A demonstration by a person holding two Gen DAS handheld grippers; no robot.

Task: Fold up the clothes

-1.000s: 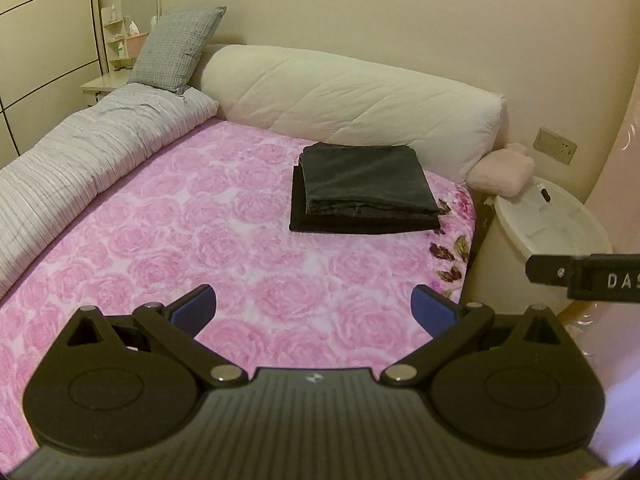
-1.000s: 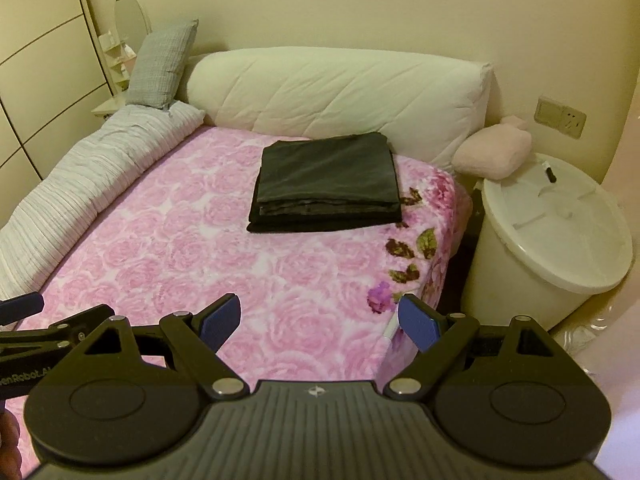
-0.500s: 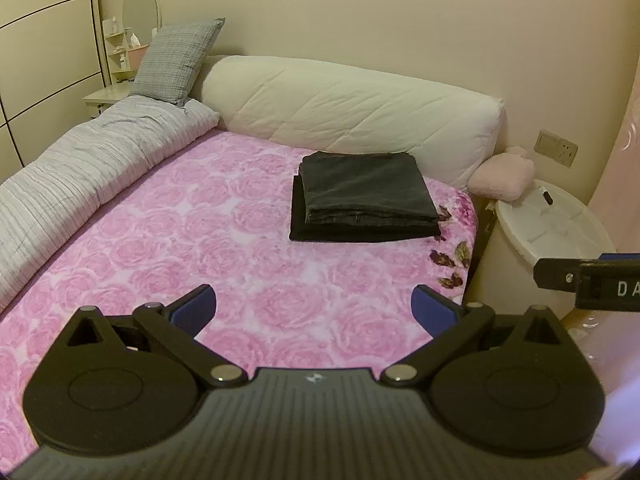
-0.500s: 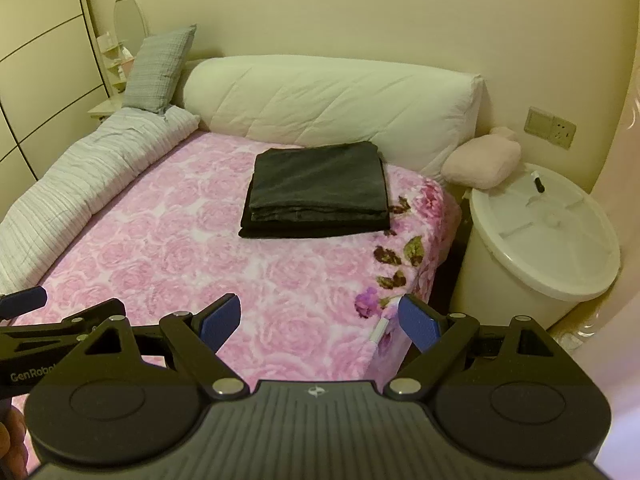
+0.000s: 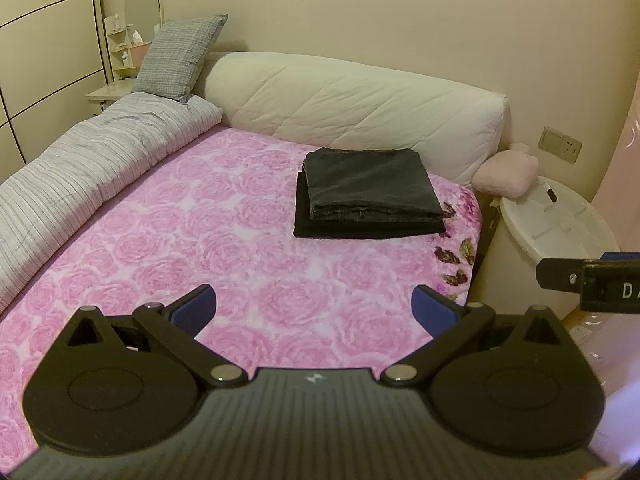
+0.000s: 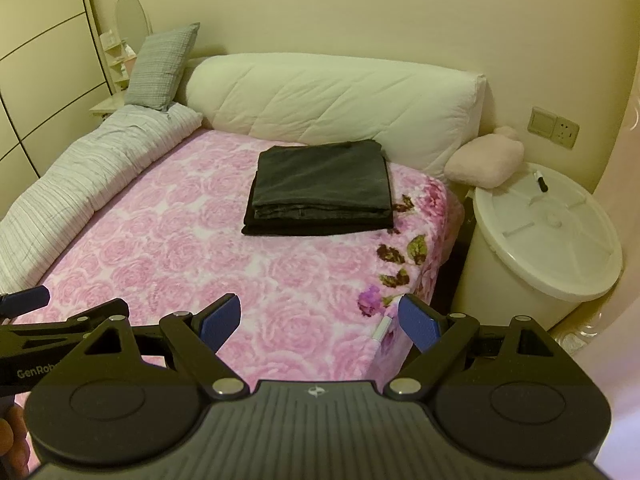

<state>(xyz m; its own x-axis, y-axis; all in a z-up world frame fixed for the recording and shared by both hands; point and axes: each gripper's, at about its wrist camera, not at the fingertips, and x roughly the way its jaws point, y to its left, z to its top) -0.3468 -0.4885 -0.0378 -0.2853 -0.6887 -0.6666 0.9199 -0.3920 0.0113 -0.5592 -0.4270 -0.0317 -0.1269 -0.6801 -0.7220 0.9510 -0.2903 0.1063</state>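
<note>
Folded clothes: lay stacked on the bed, toward its far right corner, just before the long bolster.
Rolled quilt: ran along the bed's left side.
Pillow: stood behind the quilt's far end.
Lidded bin: stood right of the bed.
Small cushion: sat between bolster and bin.

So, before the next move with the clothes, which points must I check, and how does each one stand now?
1. Left gripper open, nothing between the jaws: ok.
2. Right gripper open, nothing held: ok.
3. Dark clothes folded and stacked on the pink bedspread: ok.
4. Stack edges aligned: not ok, the bottom piece sticks out.
5. Another garment left to fold: cannot tell, none in view.
</note>
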